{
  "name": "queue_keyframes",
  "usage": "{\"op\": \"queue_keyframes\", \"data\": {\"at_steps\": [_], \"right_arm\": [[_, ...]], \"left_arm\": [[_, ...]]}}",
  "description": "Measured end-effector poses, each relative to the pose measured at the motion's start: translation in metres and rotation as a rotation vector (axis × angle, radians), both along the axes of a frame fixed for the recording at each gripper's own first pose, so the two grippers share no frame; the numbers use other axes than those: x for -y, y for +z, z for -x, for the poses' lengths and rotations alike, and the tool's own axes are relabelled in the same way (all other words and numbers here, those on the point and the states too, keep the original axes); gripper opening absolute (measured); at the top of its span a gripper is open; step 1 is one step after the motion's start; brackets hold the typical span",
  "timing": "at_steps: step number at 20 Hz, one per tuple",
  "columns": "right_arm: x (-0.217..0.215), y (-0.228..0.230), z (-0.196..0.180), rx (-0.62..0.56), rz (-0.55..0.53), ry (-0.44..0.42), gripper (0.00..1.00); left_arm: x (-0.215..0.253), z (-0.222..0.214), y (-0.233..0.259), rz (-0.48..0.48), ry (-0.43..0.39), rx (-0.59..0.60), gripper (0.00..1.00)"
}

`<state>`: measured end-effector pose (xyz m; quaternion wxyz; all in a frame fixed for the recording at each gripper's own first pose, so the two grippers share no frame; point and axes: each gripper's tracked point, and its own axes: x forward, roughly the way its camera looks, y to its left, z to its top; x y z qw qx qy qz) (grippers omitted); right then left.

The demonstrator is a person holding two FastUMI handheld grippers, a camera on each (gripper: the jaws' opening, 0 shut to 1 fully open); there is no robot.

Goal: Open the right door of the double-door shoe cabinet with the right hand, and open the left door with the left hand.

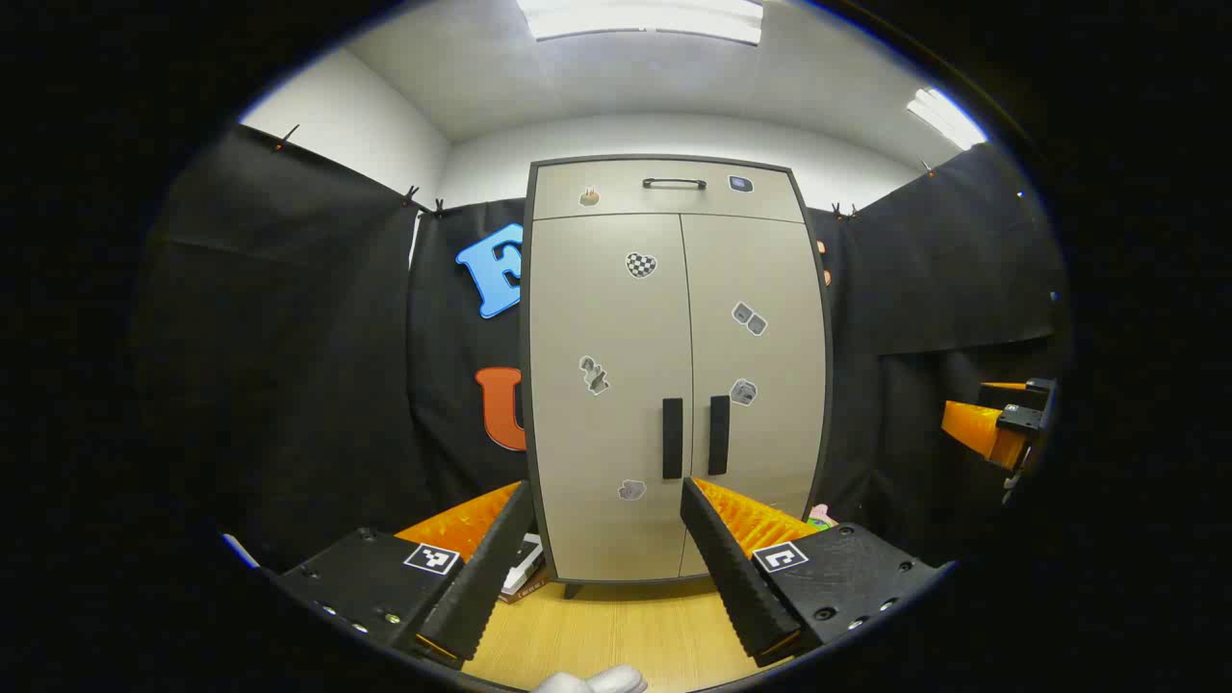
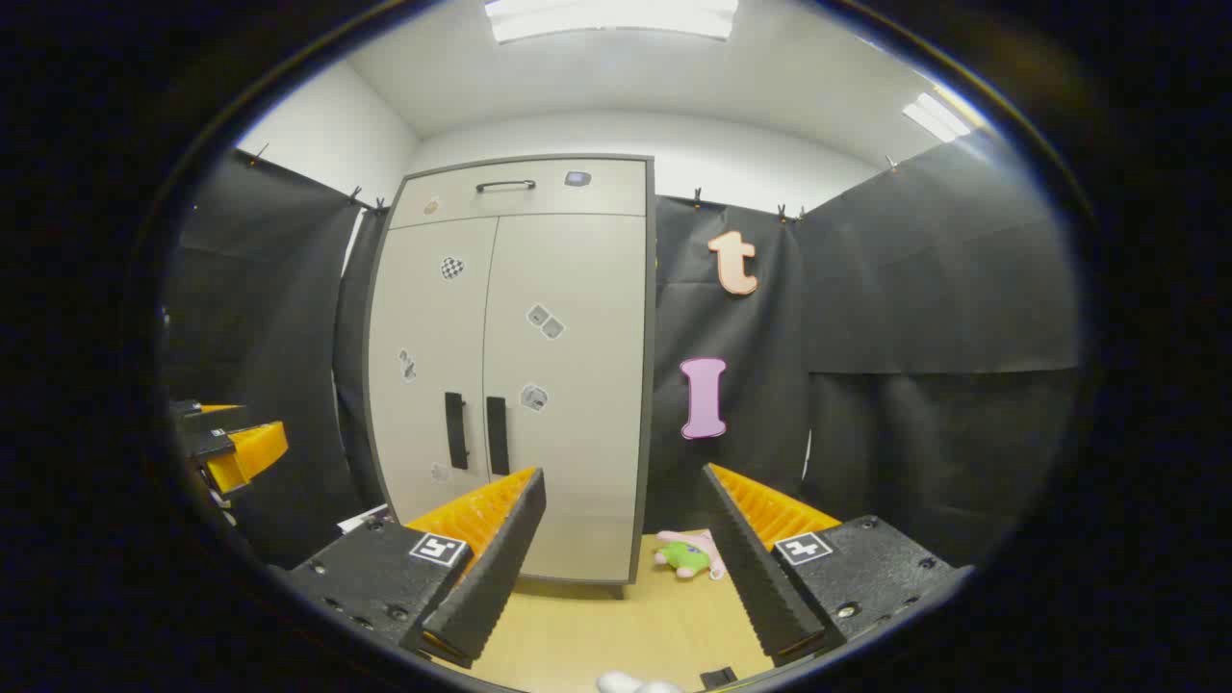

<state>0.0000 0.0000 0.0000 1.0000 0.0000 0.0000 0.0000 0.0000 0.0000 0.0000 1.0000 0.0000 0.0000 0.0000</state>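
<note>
The beige double-door shoe cabinet stands against the back wall with both doors closed. Two black vertical handles sit side by side at the centre seam: the left door handle and the right door handle. My left gripper is open, well short of the cabinet, facing its lower middle. My right gripper is open too, aimed at the cabinet's right edge. The right gripper appears far right in the left gripper view; the left gripper appears far left in the right gripper view.
A drawer with a black handle tops the cabinet. A small pink and green toy lies on the wooden floor right of the cabinet. A flat box lies by its left foot. Black cloth walls close in both sides.
</note>
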Motion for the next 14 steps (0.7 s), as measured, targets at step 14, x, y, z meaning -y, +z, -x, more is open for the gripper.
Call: {"op": "queue_keyframes", "data": {"at_steps": [14], "right_arm": [[-0.024,-0.006,-0.026,-0.009,0.025,0.020,0.99]], "left_arm": [[-0.021,0.001,-0.012,0.000,0.032,-0.013,0.95]]}}
